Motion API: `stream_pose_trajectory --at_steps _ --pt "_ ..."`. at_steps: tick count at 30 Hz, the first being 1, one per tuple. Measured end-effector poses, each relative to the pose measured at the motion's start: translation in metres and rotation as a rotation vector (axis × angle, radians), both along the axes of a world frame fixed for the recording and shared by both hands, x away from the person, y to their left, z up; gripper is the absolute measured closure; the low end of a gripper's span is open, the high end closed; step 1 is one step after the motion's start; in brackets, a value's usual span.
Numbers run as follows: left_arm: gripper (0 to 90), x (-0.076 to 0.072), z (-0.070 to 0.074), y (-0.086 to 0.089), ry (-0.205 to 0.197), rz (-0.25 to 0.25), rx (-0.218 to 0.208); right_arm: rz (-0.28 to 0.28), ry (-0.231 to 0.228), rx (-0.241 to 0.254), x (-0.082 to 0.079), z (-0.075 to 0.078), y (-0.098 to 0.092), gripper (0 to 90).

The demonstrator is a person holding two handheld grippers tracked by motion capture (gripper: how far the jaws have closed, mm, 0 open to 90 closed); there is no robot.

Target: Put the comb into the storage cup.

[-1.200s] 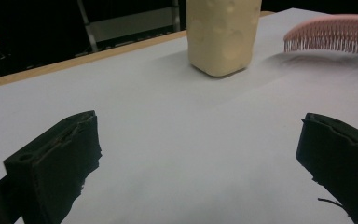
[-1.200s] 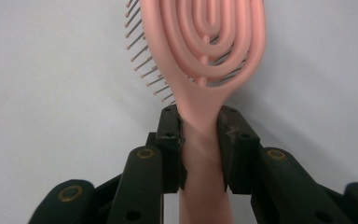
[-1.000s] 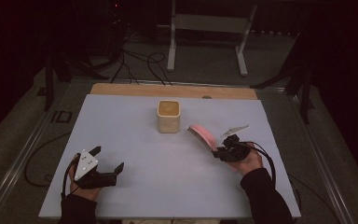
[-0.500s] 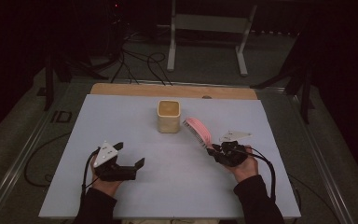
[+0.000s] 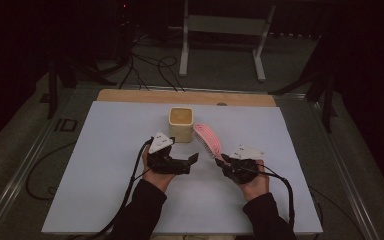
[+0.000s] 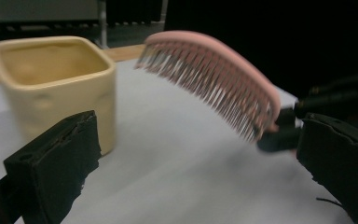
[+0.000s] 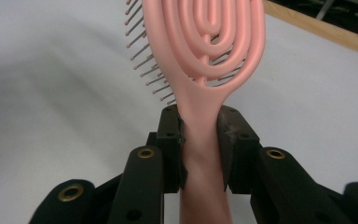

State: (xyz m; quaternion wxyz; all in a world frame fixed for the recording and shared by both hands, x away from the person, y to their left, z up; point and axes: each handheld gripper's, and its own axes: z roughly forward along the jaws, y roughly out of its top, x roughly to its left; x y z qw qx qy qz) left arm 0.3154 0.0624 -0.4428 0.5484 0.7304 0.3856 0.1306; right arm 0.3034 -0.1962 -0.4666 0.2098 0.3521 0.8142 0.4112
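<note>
Hairbrush [image 5: 207,140]: pink plastic, vented looped back, thin ball-tipped bristles. Handle clamped in the right tongs [image 7: 200,140], head raised clear of the bench, angled toward the yellow square cup [image 5: 181,124] just beside it.

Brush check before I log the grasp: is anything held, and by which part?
The right gripper clamps the pink brush by its handle; the left gripper holds nothing.

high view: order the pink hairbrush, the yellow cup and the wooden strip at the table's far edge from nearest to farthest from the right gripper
1. Pink hairbrush: clamped by its handle in the right gripper, slanting up and left from it.
2. Yellow cup: farther up and left, just beyond the brush head.
3. Wooden strip: along the table's far edge, behind the cup.
</note>
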Motion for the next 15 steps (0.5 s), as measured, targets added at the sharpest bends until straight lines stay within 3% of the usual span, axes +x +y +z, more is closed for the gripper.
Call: stream_pose_trajectory --at_steps 4,8,13,15 --pt "0.2 0.01 0.001 -0.013 0.056 0.019 -0.045 0.0 -0.021 0.001 -0.002 0.0 0.003 72.3" --pt "0.2 0.018 0.002 -0.023 0.113 0.057 -0.06 -0.01 -0.03 0.015 -0.004 0.0 0.006 72.3" --pt "0.3 0.024 0.002 -0.033 0.157 0.08 -0.061 -0.031 -0.044 0.022 -0.005 0.0 0.01 72.5" --pt "1.8 0.025 0.003 -0.038 0.158 0.089 -0.063 -0.033 -0.049 0.026 -0.005 -0.001 0.011 72.4"
